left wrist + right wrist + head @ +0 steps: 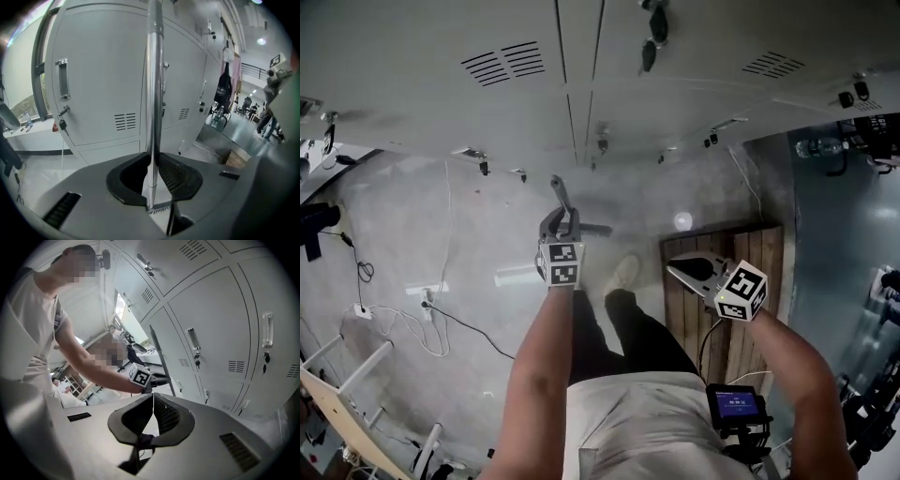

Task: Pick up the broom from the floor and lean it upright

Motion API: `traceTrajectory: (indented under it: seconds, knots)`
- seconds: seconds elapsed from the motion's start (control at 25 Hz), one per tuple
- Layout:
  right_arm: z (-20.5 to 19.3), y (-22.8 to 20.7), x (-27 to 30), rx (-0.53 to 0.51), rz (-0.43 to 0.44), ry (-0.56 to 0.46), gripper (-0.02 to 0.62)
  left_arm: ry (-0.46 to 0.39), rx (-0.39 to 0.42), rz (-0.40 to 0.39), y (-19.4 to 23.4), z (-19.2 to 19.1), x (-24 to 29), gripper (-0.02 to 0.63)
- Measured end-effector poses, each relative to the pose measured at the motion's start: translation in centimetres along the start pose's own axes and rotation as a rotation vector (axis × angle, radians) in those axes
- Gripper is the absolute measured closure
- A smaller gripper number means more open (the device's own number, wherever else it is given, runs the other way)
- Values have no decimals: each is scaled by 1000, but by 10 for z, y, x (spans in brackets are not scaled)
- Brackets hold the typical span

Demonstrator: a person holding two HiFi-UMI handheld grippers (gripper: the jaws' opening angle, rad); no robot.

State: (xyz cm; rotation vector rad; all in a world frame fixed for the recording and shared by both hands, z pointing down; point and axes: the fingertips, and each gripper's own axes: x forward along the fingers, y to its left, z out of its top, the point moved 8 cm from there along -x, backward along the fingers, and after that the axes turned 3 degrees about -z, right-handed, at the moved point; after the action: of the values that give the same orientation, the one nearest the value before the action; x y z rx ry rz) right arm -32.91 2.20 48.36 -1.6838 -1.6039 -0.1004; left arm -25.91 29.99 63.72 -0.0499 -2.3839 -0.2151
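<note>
Left gripper point(562, 223) fingers point(174, 172) pinch the broom point(153, 84), holding it near upright just before the lockers point(98, 70), evidently for leaning there; right gripper point(153, 399) stands off, pressed together, empty.

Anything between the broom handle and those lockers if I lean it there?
Nothing visible. The left gripper holds the broom handle upright before the lockers; only door panels show behind it, keys hanging to the side.
</note>
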Motion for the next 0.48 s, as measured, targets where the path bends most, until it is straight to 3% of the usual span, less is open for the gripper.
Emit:
traceTrajectory:
  seconds: [0.2, 0.48]
  knots:
    - [-17, -11, 18, 28, 13, -3, 578, 35, 53, -27, 16, -3, 50, 535]
    - [-34, -25, 19, 88, -13, -39, 578, 128, 247, -84, 28, 0, 94, 535]
